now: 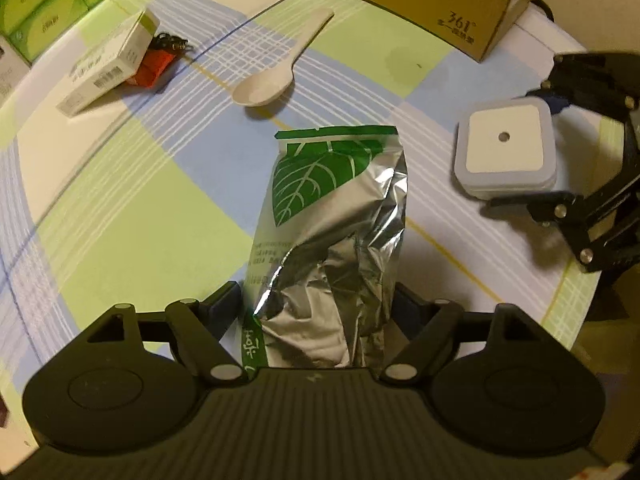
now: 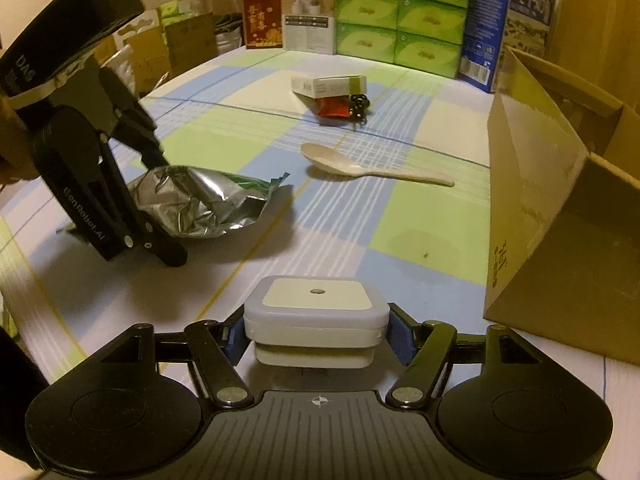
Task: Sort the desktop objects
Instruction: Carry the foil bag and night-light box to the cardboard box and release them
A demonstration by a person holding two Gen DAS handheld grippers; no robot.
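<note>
Right wrist: open cardboard box (image 2: 540, 200), contents unseen

Dim, warm indoor light with a yellow cast on both of my wrist feeds.

I see soft shadows under each thing on the checked tablecloth (image 2: 400, 208): the spoon (image 2: 360, 168) throws a faint one toward me, and the left gripper (image 2: 164, 208) lays a broad grey patch below itself in the right wrist view. The foil pouch (image 1: 332, 216) is the only glare, its creases flashing white in both views. Fisheye bending curves the table's far edge and the cardboard box (image 2: 552, 208), and the corners go black. Detail is grainy; print on the green tissue packs (image 2: 400, 12) along the far edge is smeared, and the small white box (image 1: 108, 68) is soft.
</note>
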